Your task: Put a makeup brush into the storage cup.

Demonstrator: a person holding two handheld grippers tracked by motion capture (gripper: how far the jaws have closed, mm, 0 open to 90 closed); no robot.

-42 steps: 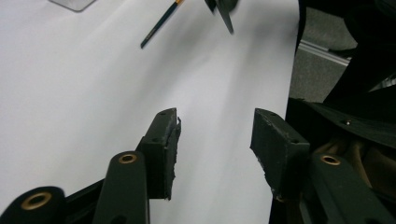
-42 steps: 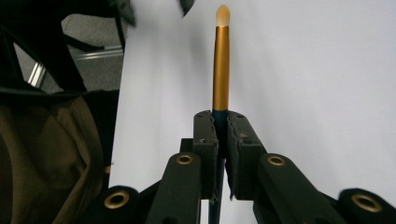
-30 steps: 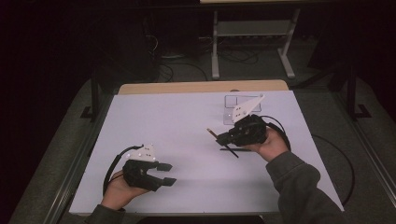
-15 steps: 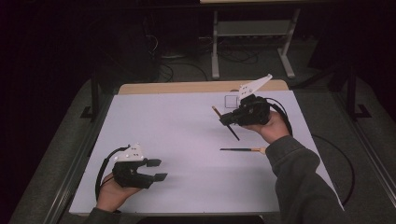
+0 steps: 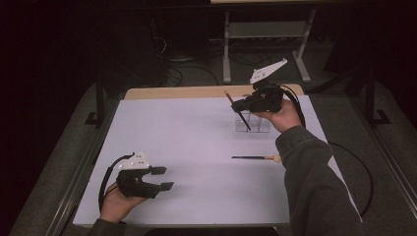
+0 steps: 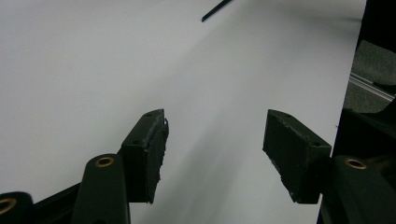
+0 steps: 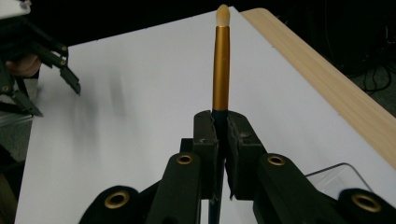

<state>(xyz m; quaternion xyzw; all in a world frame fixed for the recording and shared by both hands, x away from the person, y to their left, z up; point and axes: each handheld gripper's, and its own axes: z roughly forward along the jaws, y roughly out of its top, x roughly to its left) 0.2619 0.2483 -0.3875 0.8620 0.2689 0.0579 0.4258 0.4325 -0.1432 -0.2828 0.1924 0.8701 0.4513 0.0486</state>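
Observation:
My right gripper (image 5: 240, 105) is shut on a thin brush (image 5: 244, 120) with a dark handle and is held up at the far right of the white table (image 5: 187, 132). The brush slants down toward a small clear container (image 5: 255, 125) just below it. In the right gripper view the brush's gold ferrule (image 7: 221, 60) and pale tip stick out beyond the closed gripper (image 7: 222, 128). A second brush (image 5: 255, 158) lies flat on the table nearer the person. My left gripper (image 5: 163, 178) rests at the front left; its jaws have just been opening, with nothing between them (image 6: 215, 135).
The table's wooden far edge (image 5: 196, 92) runs behind the white surface. A metal stand (image 5: 265, 34) and cables lie on the dark floor beyond. The clear container's rim (image 7: 338, 175) shows low right in the right gripper view, the left gripper (image 7: 53, 95) far off.
The right gripper has lifted the brush off the table and carried it toward the far edge, over the clear container. The left gripper's jaws stand wider apart.

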